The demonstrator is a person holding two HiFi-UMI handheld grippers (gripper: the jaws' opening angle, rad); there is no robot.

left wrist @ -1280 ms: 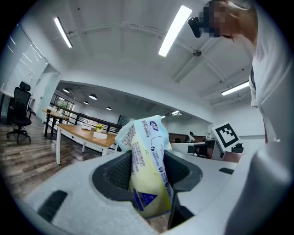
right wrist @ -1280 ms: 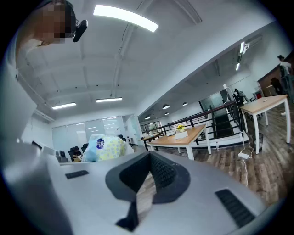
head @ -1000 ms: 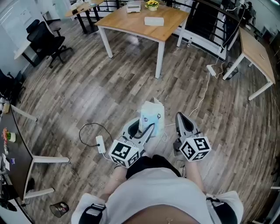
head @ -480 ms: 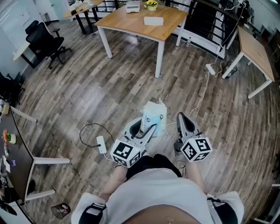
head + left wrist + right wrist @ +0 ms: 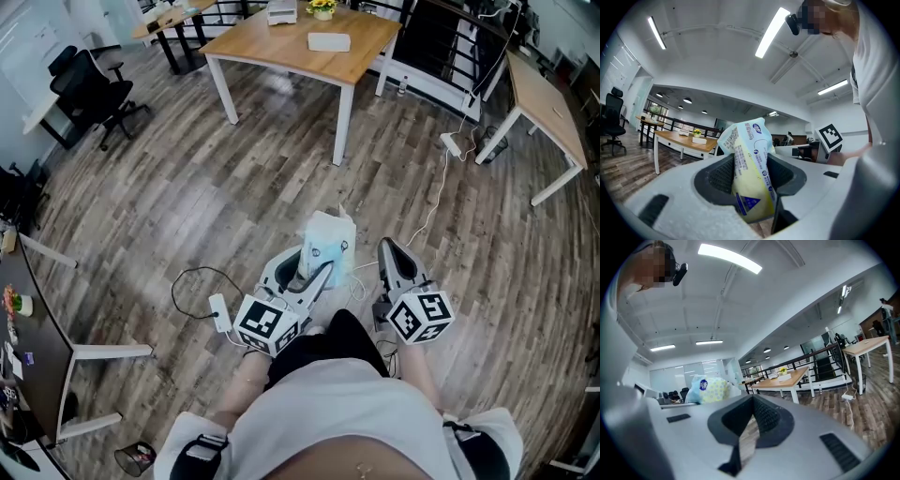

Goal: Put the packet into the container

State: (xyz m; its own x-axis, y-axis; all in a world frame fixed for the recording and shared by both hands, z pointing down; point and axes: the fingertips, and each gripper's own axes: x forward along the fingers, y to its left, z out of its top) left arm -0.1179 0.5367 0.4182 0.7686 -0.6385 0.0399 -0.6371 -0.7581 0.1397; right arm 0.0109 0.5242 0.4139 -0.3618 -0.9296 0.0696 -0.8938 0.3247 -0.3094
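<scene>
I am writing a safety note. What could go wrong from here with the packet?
1. The left gripper holds the soft packet with its top standing free beyond the jaws, so it may bend and slip out.
2. A black cable and white adapter lie on the floor just ahead; a step could catch there.
3. The right gripper is shut and empty, so it cannot quickly support the packet.

Pastel packet [image 5: 749, 164], streaked floor [image 5: 187, 206]
The packet is pale yellow and white with blue print and a blue triangle; the floor is grey-brown; the table [image 5: 272, 47] has a light wood top, white legs.
</scene>
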